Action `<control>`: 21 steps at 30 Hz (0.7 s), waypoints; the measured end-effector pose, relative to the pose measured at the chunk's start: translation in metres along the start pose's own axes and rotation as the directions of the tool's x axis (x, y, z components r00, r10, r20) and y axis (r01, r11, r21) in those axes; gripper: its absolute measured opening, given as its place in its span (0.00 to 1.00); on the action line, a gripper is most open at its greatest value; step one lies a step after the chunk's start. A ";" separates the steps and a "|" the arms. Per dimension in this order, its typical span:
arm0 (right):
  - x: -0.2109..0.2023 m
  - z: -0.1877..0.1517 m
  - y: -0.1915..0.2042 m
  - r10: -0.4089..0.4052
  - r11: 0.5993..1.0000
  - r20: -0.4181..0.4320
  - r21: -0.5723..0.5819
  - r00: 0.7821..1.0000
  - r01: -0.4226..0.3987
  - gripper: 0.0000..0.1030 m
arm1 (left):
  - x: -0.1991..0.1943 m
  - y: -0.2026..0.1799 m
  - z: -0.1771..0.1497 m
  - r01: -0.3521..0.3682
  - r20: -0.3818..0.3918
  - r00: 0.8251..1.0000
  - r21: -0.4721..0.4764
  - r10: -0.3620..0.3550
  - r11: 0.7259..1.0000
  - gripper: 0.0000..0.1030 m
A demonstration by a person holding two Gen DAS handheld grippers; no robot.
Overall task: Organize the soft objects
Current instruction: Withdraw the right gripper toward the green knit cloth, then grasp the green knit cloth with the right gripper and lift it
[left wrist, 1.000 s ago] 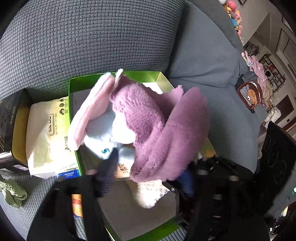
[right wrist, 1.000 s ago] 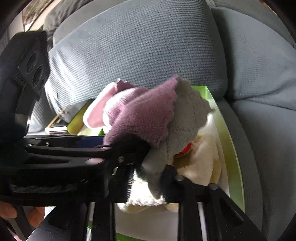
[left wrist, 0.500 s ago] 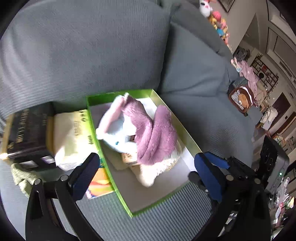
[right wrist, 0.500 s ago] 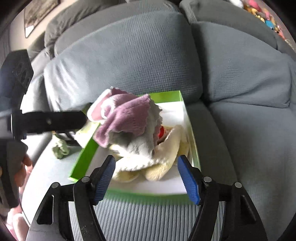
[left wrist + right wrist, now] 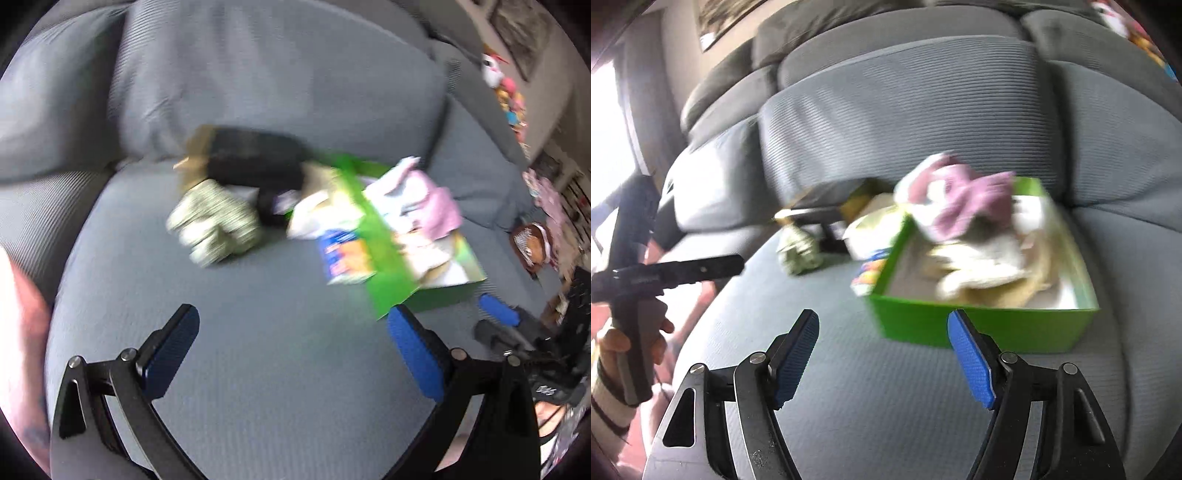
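Observation:
A green box sits on the grey sofa seat and holds a purple and pink plush toy on top of cream soft things. The box and the plush also show in the left wrist view, blurred. A pale green soft toy lies on the seat left of the box; it shows in the right wrist view too. My left gripper is open and empty over the bare seat. My right gripper is open and empty in front of the box.
A black box and a white tissue pack lie between the green toy and the green box. Sofa back cushions rise behind. My left gripper's handle shows at the left of the right wrist view.
Both grippers let go of the purple plush, which now rests in the green box. Both have pulled back from the box, and the left one has swung left toward the green toy.

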State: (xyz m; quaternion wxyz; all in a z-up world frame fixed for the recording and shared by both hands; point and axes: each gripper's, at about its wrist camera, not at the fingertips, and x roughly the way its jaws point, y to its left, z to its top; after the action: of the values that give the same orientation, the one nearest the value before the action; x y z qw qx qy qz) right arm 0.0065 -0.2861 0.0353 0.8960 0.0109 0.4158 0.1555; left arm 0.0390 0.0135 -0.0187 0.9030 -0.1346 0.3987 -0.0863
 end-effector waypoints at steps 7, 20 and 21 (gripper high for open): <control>0.042 -0.010 0.080 0.064 0.980 -0.088 -0.183 0.994 -0.080 0.71 | -0.020 0.062 -0.049 -0.087 -0.027 0.996 -0.076 0.085 0.993 0.99; 0.150 0.035 0.116 0.102 0.990 -0.127 -0.083 0.987 -0.113 0.71 | -0.022 0.120 -0.061 -0.063 -0.003 0.998 -0.220 0.064 0.974 0.99; 0.159 0.039 0.114 0.100 0.992 -0.128 -0.068 0.987 -0.109 0.71 | -0.019 0.120 -0.060 -0.063 -0.009 0.998 -0.221 0.062 0.973 0.99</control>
State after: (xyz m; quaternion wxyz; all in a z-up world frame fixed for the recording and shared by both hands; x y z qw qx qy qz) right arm 0.1010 -0.1273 -0.0397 0.8587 -0.0106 0.4637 0.2181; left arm -0.0127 0.1219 -0.0819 0.8844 -0.2215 0.4107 -0.0132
